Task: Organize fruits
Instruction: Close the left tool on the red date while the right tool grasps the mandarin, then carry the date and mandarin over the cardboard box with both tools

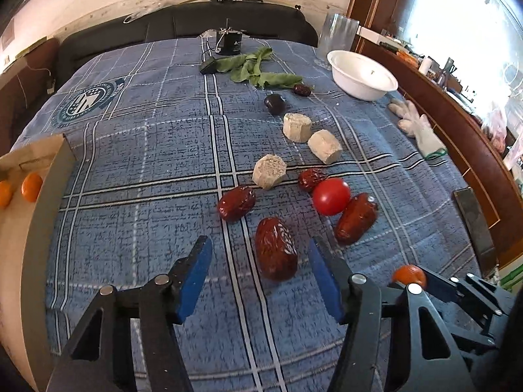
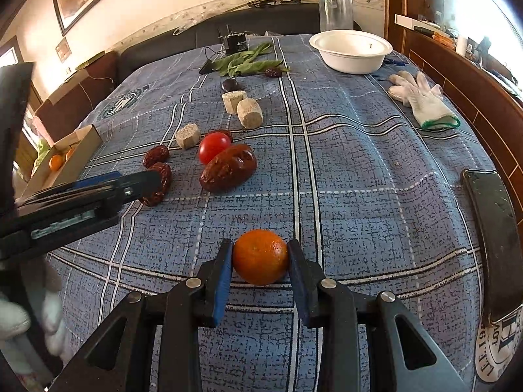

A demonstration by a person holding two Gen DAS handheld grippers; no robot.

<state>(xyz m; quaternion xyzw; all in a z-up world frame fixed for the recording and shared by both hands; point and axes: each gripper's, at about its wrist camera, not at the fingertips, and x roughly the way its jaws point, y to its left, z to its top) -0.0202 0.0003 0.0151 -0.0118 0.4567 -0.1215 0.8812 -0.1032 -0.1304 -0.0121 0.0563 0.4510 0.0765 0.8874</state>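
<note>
Right fingers: blue pads (image 2: 223,281) clamp the mandarin (image 2: 260,256) at its sides, over the cloth (image 2: 359,196).
Left fingers: the left gripper (image 1: 260,276) is spread wide (empty), flanking the nearest date (image 1: 276,249).
Mandarin handling: likely light, soft-skinned; hold across the widest part, gently.
Date handling: probably wrinkled, firm, light; grip across its short axis.
Destination: cardboard box (image 2: 76,160) at left, holding other mandarins.
Surroundings: cherry tomato (image 2: 214,147), white bowl (image 2: 351,53).

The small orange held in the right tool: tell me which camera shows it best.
Right wrist view: the small orange sits centred and whole between the right tool's blue pads. The left wrist view catches only its top, at the frame's lower right behind black tool parts.
</note>
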